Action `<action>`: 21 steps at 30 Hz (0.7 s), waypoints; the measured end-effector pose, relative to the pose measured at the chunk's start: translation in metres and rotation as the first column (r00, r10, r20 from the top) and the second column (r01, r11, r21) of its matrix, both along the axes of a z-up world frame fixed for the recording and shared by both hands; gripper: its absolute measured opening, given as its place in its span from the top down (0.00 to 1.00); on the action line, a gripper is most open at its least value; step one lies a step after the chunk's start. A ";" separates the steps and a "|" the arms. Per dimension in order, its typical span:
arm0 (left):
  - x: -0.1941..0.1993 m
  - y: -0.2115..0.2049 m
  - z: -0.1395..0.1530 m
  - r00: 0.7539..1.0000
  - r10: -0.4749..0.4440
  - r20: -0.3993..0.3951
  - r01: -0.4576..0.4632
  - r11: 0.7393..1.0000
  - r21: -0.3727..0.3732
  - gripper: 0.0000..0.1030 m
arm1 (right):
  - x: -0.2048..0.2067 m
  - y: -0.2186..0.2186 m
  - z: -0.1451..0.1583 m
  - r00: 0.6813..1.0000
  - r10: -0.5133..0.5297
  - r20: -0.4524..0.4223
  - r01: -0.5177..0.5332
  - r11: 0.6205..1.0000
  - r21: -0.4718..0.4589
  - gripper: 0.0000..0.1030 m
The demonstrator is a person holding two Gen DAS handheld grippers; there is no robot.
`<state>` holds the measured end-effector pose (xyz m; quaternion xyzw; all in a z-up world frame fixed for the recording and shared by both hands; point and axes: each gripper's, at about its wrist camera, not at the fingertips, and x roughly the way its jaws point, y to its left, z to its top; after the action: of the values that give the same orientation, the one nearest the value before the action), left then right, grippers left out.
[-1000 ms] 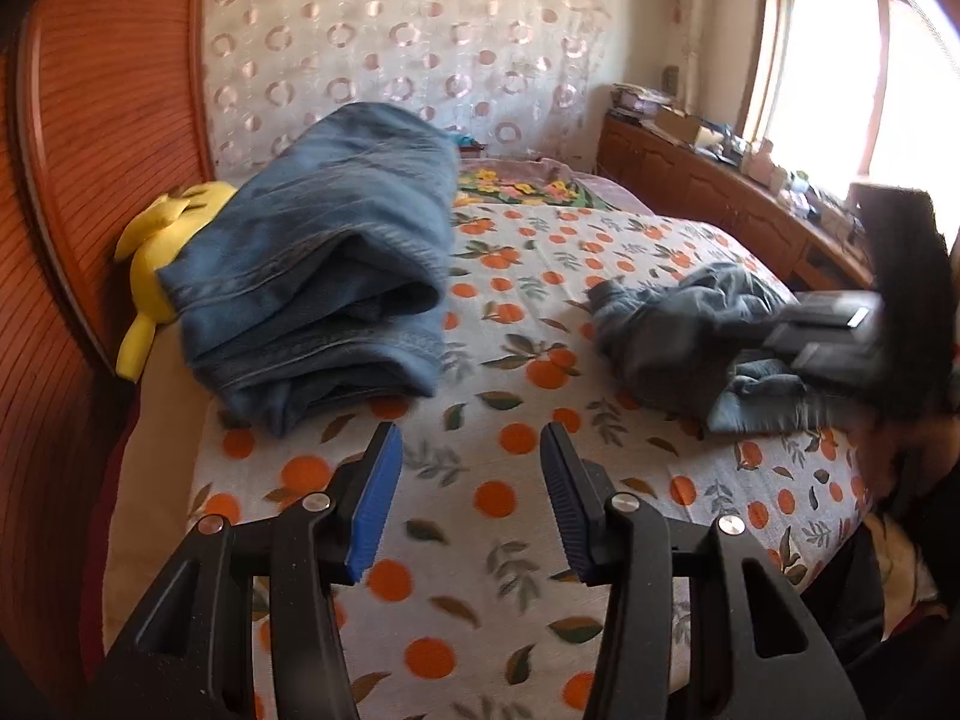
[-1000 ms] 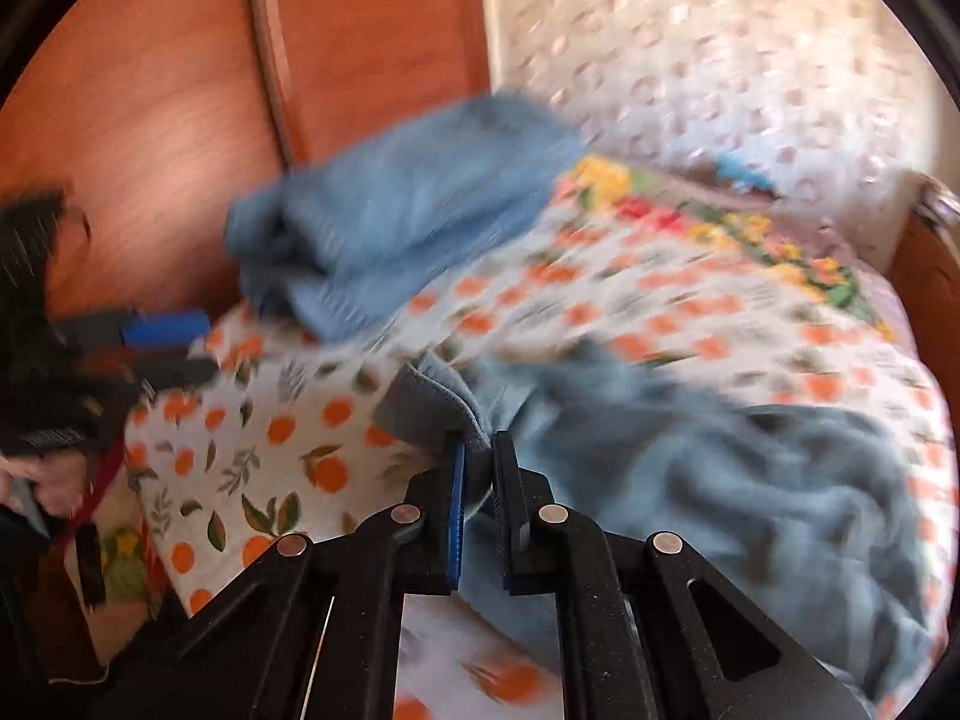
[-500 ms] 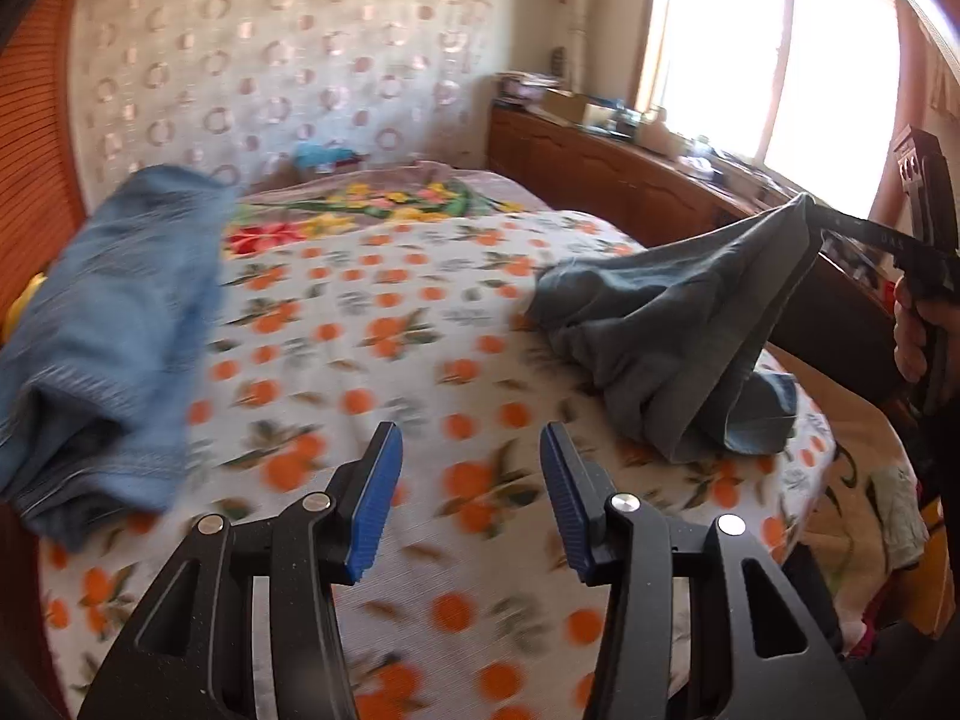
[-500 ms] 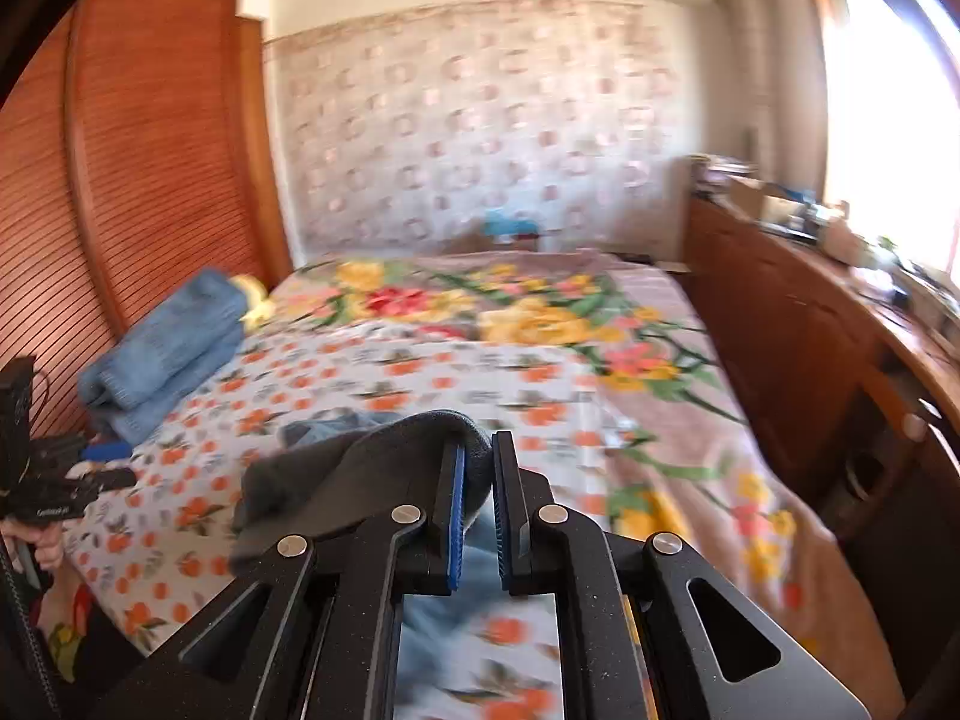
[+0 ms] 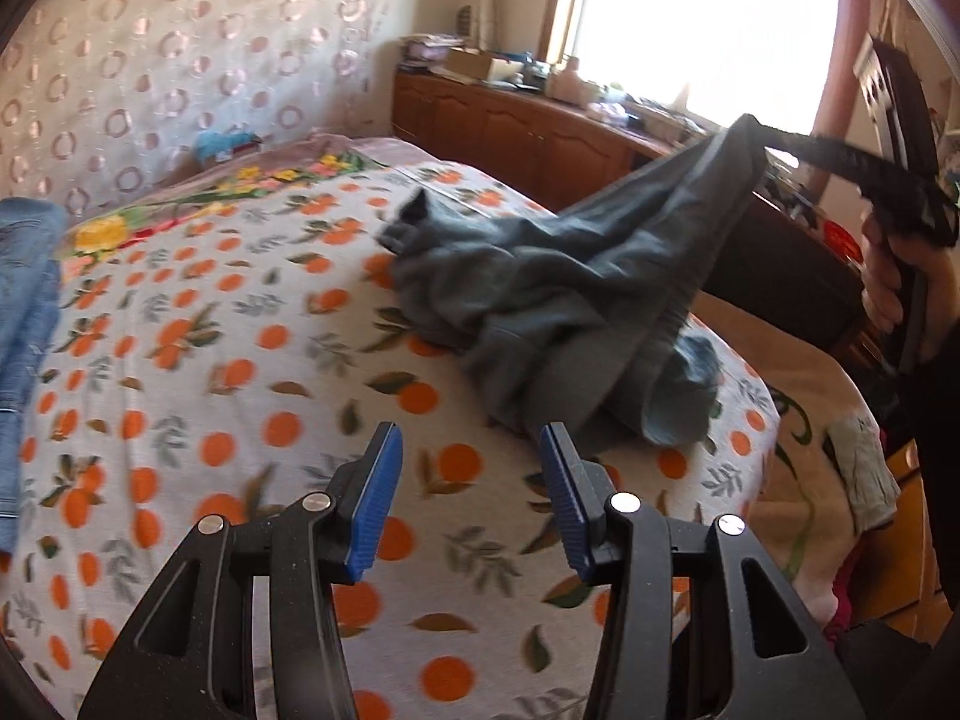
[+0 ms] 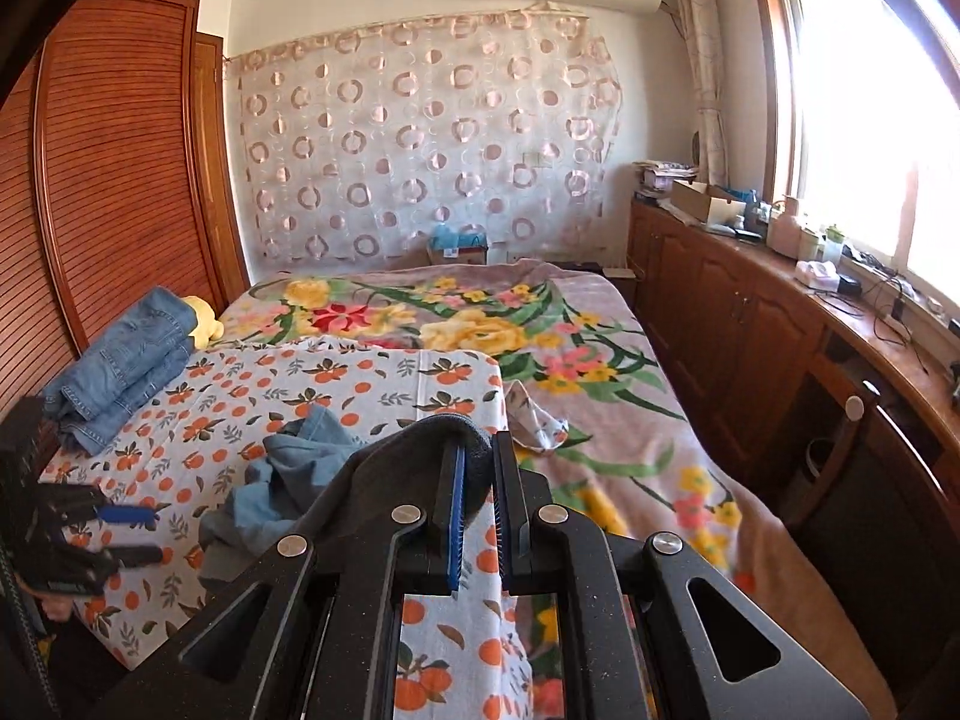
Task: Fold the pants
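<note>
Grey-blue pants [image 5: 558,300] lie crumpled on the orange-print sheet [image 5: 228,396] of the bed. My right gripper [image 6: 477,480] is shut on one edge of the pants [image 6: 336,480] and holds it lifted above the bed's right side; it also shows in the left wrist view [image 5: 774,141] at the upper right. My left gripper [image 5: 471,480] is open and empty, hovering over the sheet just in front of the pants' near edge. It shows in the right wrist view [image 6: 129,534] at the left edge.
Folded blue jeans [image 6: 120,369] and a yellow plush toy [image 6: 204,318] lie at the bed's left against a wooden wardrobe [image 6: 114,180]. A floral blanket [image 6: 540,348] covers the far bed. A wooden cabinet [image 6: 780,330] with clutter runs under the window on the right.
My right gripper has lifted the pants' edge up and away to the right. My left gripper has swung right, from facing the folded jeans to facing the pants, staying open.
</note>
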<state>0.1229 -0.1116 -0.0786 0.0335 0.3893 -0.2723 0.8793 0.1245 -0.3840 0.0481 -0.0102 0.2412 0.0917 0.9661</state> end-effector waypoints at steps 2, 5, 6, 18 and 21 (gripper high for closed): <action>-0.001 -0.007 -0.006 1.000 -0.018 -0.012 0.018 1.000 0.002 0.53 | -0.001 -0.002 -0.001 1.000 0.004 0.002 -0.004 1.000 -0.004 0.92; -0.002 -0.017 -0.015 0.996 -0.069 -0.051 0.068 0.997 -0.022 0.59 | 0.000 -0.009 0.000 1.000 0.009 0.005 -0.009 1.000 -0.005 0.92; -0.002 -0.020 -0.017 0.995 -0.080 -0.061 0.078 0.996 -0.031 0.61 | -0.001 -0.011 0.002 1.000 0.011 0.009 -0.011 1.000 -0.006 0.92; 0.020 -0.030 -0.004 0.999 -0.014 -0.039 0.013 0.999 -0.039 0.97 | 0.008 -0.007 0.021 0.997 0.059 0.055 -0.057 0.998 -0.030 0.92; 0.022 -0.009 0.024 0.998 0.059 0.015 -0.058 0.998 -0.030 0.98 | 0.015 -0.001 0.034 0.992 0.099 0.075 -0.098 0.995 -0.010 0.92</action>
<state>0.1447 -0.1204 -0.0543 0.0112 0.3788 -0.2519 0.8904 0.1390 -0.3845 0.0826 -0.0284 0.2041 0.1381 0.9688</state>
